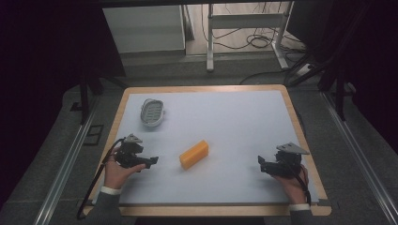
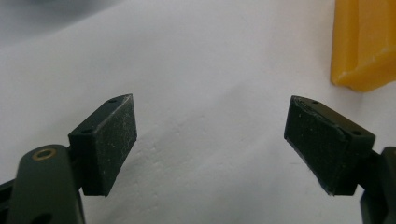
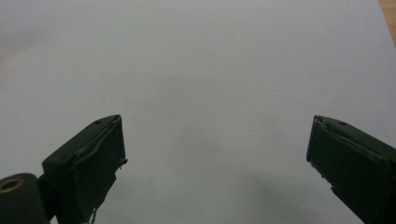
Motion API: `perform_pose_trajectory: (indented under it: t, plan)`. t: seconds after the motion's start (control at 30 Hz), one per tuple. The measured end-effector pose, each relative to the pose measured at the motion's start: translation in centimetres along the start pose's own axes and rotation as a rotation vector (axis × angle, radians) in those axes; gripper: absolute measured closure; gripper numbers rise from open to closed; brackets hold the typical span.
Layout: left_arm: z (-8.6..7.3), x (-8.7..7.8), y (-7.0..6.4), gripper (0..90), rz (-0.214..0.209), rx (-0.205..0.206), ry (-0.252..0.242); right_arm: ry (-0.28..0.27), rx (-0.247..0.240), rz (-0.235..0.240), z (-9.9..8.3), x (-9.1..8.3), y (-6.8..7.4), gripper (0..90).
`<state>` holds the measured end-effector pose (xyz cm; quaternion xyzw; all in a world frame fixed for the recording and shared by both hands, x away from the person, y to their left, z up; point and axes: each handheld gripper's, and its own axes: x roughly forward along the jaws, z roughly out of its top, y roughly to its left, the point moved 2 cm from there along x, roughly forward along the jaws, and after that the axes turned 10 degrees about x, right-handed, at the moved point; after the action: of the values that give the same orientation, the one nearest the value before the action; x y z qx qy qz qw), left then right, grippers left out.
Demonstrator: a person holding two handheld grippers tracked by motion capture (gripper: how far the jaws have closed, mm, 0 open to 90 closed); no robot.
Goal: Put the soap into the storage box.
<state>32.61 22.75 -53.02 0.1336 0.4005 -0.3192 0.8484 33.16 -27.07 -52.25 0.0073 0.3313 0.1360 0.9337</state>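
Observation:
A yellow-orange block (image 1: 194,154) lies on the white table mat (image 1: 234,122) near the middle front. Its edge also appears at the top right of the left gripper view as the block (image 2: 364,44). My left gripper (image 1: 151,161) rests low on the mat to the block's left, pointing toward it, open with nothing between its pads (image 2: 109,140). My right gripper (image 1: 261,162) sits on the mat at the front right, pointing left, open and empty over bare mat (image 3: 215,154). A grey oval soap dish (image 1: 153,111) lies at the back left.
The mat lies on a wooden table whose edge (image 1: 300,126) frames it. Behind the table are a white desk frame (image 1: 210,42), cables on the floor and a pale cabinet (image 1: 145,28). Metal rails run along both sides.

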Motion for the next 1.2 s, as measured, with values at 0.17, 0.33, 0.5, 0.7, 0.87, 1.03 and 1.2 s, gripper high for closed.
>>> perform_pose_trajectory:
  t: [0.17,0.33,0.5,0.7,0.87,1.03,1.2]
  plan:
    - [-0.1,-0.2,-0.4,17.6,0.003,0.007,0.002,-0.021,0.011,0.003,0.1,-0.3,-0.8,5.3]
    - [-0.1,-0.4,-0.5,17.6,0.011,0.013,0.002,-0.026,0.011,0.009,0.2,-0.5,-1.0,6.1]
    - [-0.1,-0.7,-0.6,17.6,0.01,0.017,-0.008,-0.035,0.007,0.005,0.3,-0.8,-1.0,6.7]
    - [-0.2,-1.2,-0.4,17.6,0.017,0.003,-0.023,-0.033,0.002,0.013,0.4,-0.9,-1.1,7.7]
    - [-0.1,-1.2,-0.4,18.0,0.015,0.003,-0.023,-0.026,-0.001,0.016,0.2,-0.9,-1.2,7.9]
    - [-0.1,-1.1,-0.4,18.7,0.012,0.002,-0.026,-0.026,0.005,0.01,0.1,-1.1,-1.5,8.0]
    - [-0.1,-1.5,-0.5,19.5,0.02,-0.004,-0.032,-0.031,0.02,0.008,0.0,-1.4,-2.0,8.1]
